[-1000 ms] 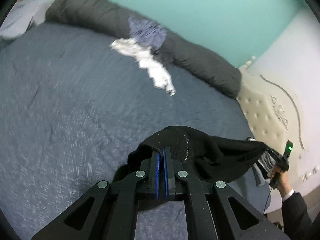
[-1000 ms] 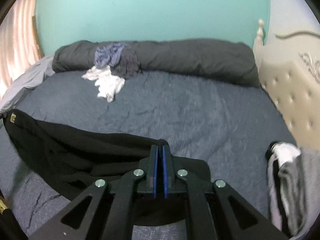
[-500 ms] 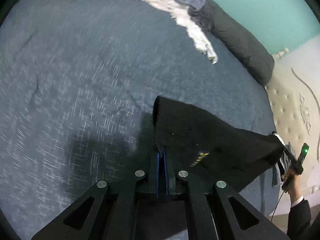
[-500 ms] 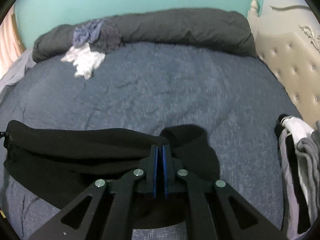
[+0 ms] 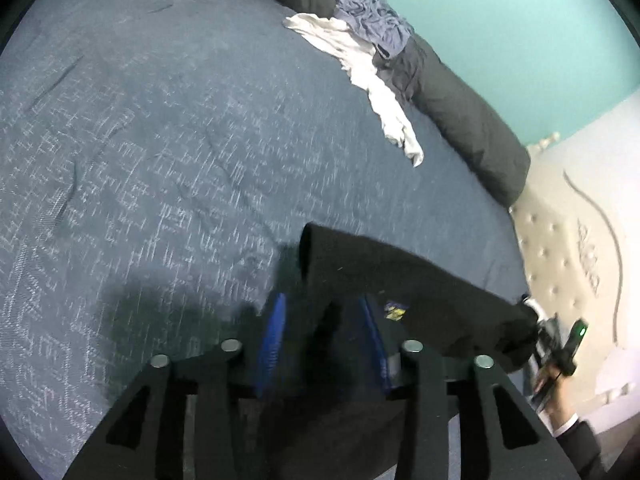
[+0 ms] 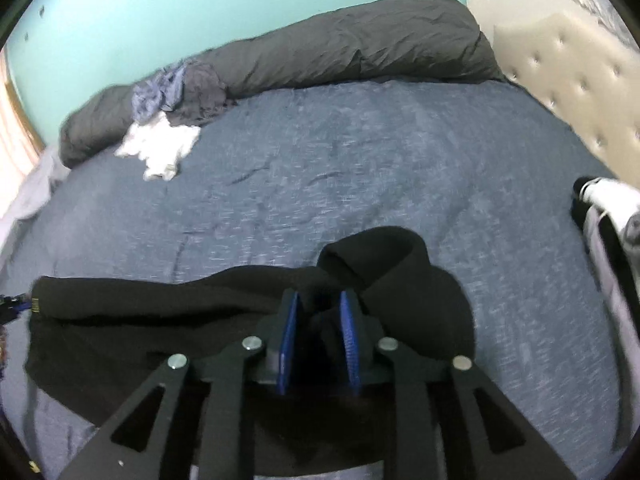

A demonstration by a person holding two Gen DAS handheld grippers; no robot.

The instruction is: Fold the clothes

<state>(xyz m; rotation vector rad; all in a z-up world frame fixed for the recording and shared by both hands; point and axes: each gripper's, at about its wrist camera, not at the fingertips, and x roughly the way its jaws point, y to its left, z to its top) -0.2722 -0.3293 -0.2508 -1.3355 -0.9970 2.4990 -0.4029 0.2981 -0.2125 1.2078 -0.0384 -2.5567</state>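
Bedspread (image 6: pixel 360 168) bears black garment (image 6: pixel 140 320); both claws (image 5: pixel 324 312) (image 6: pixel 320 304) agape.

This is a home bedroom: a wide bed (image 6: pixel 360 168) with a blue-grey cover, a rolled dark duvet (image 6: pixel 340 56) along the turquoise wall (image 6: pixel 200 8), a cream tufted headboard (image 6: pixel 572 80) (button-studded), and loose laundry (image 6: pixel 168 120) heaped there.

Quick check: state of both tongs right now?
Left tongs: open, black garment lying between the pads.
Right tongs: open, same garment between them.
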